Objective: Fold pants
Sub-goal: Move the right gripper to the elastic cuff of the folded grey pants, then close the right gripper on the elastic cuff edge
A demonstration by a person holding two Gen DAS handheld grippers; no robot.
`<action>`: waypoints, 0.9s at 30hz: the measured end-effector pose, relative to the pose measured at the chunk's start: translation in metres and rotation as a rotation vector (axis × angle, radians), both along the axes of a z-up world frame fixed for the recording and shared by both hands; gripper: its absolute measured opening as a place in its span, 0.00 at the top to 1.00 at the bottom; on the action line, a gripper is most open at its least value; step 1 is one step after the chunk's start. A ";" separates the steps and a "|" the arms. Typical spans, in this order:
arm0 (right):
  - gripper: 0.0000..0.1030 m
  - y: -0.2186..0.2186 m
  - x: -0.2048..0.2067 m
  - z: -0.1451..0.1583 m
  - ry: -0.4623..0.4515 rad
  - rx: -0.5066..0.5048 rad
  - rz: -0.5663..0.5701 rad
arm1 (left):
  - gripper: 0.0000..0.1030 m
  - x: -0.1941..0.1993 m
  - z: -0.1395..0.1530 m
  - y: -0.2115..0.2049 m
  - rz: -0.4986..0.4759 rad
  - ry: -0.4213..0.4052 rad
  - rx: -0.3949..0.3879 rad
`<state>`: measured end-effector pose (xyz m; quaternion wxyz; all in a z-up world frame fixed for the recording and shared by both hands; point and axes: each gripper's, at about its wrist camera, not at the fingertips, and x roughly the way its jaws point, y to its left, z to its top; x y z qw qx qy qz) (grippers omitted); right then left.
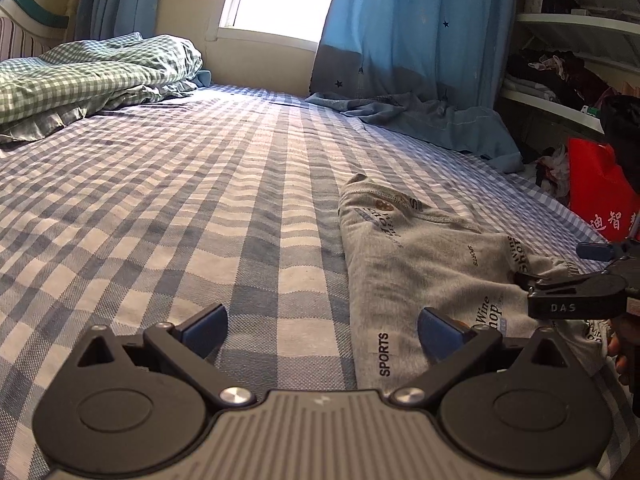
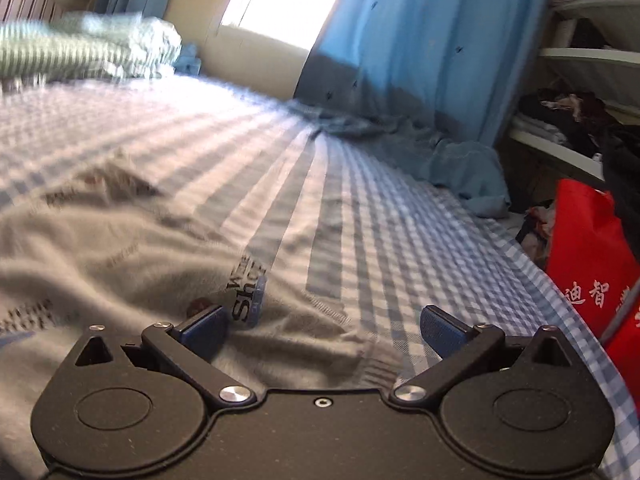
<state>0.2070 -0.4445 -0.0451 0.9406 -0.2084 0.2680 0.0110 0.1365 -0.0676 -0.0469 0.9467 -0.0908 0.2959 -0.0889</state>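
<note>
Your left gripper (image 1: 322, 330) hangs low over the checked bedsheet (image 1: 160, 200) with its blue pads spread wide, holding nothing. The grey printed pants (image 1: 420, 252) lie folded on the sheet just to its right, near the bed's right edge. Your right gripper (image 2: 324, 330) is also spread, its pads low over the pants' cuff end, pinching no cloth. A red bag (image 2: 588, 252) stands beside the bed.

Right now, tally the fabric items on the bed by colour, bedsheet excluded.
Grey: 1, the pants
Green check: 1, the bunched quilt
Blue: 1, the curtain hem spilling onto the bed
Total: 3
Both grippers, left and right, open, holding nothing.
</note>
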 end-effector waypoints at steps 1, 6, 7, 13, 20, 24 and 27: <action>0.01 0.003 0.002 -0.005 0.011 -0.018 0.009 | 0.00 0.000 0.000 0.000 0.000 0.000 0.001; 0.01 -0.009 -0.015 0.008 -0.068 0.014 0.038 | 0.00 0.000 0.000 0.000 0.000 0.000 0.000; 0.01 -0.017 -0.021 0.013 -0.092 0.038 0.039 | 0.00 0.000 0.000 0.000 0.000 0.000 0.001; 0.00 -0.076 -0.038 0.019 0.001 0.312 0.113 | 0.00 -0.002 0.000 0.002 0.002 -0.004 -0.015; 0.00 -0.101 -0.048 -0.014 0.162 0.571 0.225 | 0.00 -0.004 -0.001 0.005 -0.011 -0.021 -0.058; 0.00 -0.103 -0.047 -0.011 0.181 0.614 0.256 | 0.00 -0.002 0.001 -0.001 -0.078 -0.023 -0.051; 0.00 -0.105 -0.041 -0.010 0.219 0.665 0.318 | 0.00 0.006 0.003 -0.008 -0.274 -0.020 -0.081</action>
